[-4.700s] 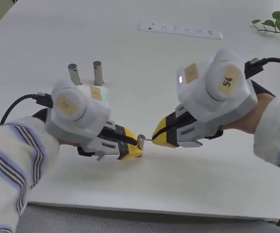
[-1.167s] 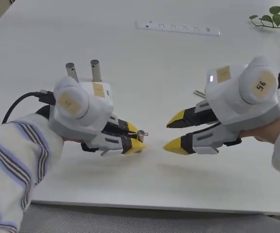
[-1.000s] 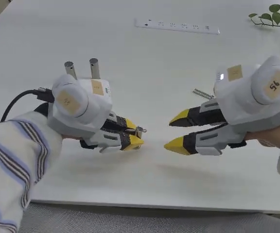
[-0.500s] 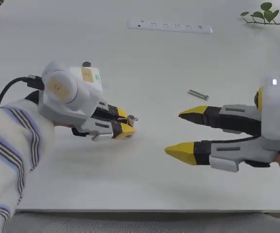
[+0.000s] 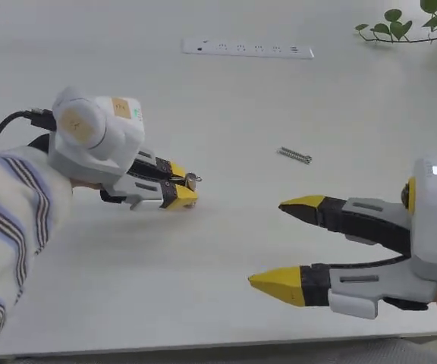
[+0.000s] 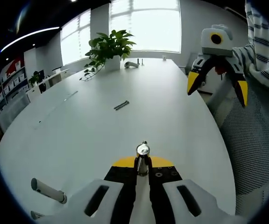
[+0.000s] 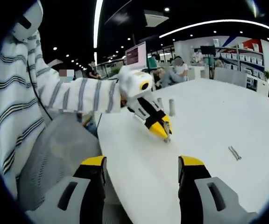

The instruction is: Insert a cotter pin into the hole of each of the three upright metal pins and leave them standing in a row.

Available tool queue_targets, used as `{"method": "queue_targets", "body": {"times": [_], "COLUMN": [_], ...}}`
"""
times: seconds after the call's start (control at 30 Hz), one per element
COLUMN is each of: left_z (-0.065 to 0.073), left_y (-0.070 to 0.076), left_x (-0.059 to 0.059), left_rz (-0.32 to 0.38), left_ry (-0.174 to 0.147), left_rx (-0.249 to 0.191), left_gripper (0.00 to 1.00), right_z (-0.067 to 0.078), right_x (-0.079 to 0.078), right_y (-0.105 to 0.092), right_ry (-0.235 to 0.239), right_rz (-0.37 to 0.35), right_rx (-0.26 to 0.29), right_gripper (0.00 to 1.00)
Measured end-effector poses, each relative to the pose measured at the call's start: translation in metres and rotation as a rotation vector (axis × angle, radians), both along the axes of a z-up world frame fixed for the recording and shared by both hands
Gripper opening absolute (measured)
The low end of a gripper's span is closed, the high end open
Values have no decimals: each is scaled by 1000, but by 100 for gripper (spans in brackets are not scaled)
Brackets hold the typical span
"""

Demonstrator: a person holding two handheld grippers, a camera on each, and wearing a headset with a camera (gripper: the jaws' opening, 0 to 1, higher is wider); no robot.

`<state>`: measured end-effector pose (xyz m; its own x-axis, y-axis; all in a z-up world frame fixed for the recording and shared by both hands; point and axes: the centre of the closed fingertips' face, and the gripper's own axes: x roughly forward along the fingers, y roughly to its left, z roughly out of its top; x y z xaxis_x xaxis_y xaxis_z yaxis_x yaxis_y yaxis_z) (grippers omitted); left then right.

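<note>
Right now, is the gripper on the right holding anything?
No, the right gripper has its yellow-tipped jaws spread wide apart with nothing between them.

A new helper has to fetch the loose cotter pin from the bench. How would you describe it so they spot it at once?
On the white workbench, look between the power strip at the far edge and the open right hand-held gripper: the cotter pin lies there. It is thin, silvery, flat and alone, unlike the stubby metal pin clamped in the left hand-held gripper.
</note>
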<state>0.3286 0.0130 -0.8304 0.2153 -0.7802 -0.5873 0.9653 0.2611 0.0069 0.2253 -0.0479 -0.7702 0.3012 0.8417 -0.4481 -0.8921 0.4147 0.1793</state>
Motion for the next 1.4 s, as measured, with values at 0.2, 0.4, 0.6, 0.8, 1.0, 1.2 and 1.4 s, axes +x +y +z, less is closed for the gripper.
{"method": "queue_targets", "body": {"times": [0.2,0.4,0.6,0.8,1.0,1.2,1.4], "left_z": [-2,-6,-7,-7,-8,-13,-15], "left_y": [2,2,3,4,5,7,13], "left_x": [5,5,8,8,9,5,1], "left_rz": [-5,-6,23,38,54,63,86], "left_ry": [7,7,11,23,38,58,76], "left_rx": [-6,1,-11,-23,-29,-16,-19], "left_gripper": [7,7,7,7,8,15,24], "right_z": [7,4,7,-1,-5,-6,-8], "right_x": [-4,-2,-2,-3,-3,-3,-3], "right_y": [-4,-10,-12,-19,-26,-27,-28], "right_ry": [61,64,55,39,50,50,52], "right_rz": [-44,-55,-60,-57,-79,-89,-85], "right_rx": [84,76,82,24,15,13,5], "right_gripper": [64,65,68,77,83,84,85]}}
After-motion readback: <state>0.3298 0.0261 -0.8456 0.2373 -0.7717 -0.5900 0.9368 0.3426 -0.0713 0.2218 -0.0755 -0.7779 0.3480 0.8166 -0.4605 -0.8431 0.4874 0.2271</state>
